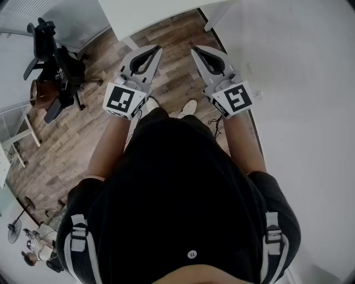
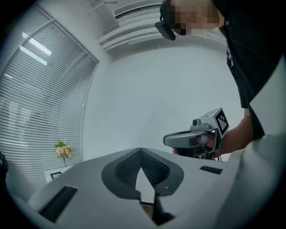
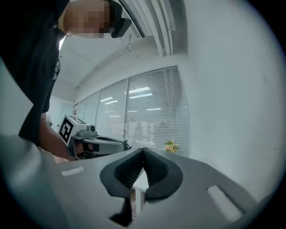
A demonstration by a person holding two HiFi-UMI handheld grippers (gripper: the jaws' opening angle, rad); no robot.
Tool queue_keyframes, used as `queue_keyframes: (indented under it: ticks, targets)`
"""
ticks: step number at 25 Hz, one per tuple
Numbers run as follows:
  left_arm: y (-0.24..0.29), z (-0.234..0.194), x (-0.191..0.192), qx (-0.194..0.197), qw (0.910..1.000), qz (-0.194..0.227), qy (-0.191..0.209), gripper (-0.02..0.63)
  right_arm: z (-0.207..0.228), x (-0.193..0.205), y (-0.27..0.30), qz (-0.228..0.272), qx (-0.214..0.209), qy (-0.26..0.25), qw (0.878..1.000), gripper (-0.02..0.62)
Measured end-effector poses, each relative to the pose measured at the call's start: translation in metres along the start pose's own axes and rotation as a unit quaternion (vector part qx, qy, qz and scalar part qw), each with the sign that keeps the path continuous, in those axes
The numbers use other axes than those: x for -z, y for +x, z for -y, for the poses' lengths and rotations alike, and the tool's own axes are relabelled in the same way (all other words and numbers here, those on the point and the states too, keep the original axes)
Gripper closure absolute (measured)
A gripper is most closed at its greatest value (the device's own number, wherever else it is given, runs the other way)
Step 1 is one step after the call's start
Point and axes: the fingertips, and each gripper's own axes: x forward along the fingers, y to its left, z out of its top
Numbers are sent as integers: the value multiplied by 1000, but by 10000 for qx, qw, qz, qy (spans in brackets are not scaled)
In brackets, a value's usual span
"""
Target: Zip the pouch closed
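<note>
No pouch shows in any view. In the head view my left gripper (image 1: 156, 49) and right gripper (image 1: 195, 49) are held side by side in front of the person's body, level above the wooden floor. Both sets of jaws meet at the tips with nothing between them. The left gripper view looks along its own shut jaws (image 2: 140, 150) and catches the right gripper (image 2: 167, 139) at the right, in a hand. The right gripper view shows its own shut jaws (image 3: 143, 150) and the left gripper (image 3: 126, 144) at the left.
A white table (image 1: 150, 14) stands just ahead of the grippers, its leg (image 1: 130, 42) near the left one. A white wall (image 1: 299, 83) runs along the right. Black office chairs (image 1: 55, 66) stand at the left. Yellow flowers (image 2: 62, 150) sit by the window blinds.
</note>
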Motion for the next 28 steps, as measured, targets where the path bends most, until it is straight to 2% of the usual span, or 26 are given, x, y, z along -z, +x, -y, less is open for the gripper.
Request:
queue_keyframes:
  ticks: [5,13,17,23,28]
  targets:
    - [0,3,3,11,9999,-130,-15,597,2,5,-3,-46,4,31,10000,584]
    - [-2,3,4,-5,10000,-61,-9,597,0,10,-2,-100,-8,112,9999,584]
    - [-8,6,12,-19,9993,-380,56,597,0,11,-5,-89,31,99,9999,584]
    - [-7,2,0,-175,9998,69,22,595,8,6,-7,-51,171,35,9998,533]
    - [-7,2,4,-246,9997,25,89,483,7,7,-10,-27,88,54,9999,471]
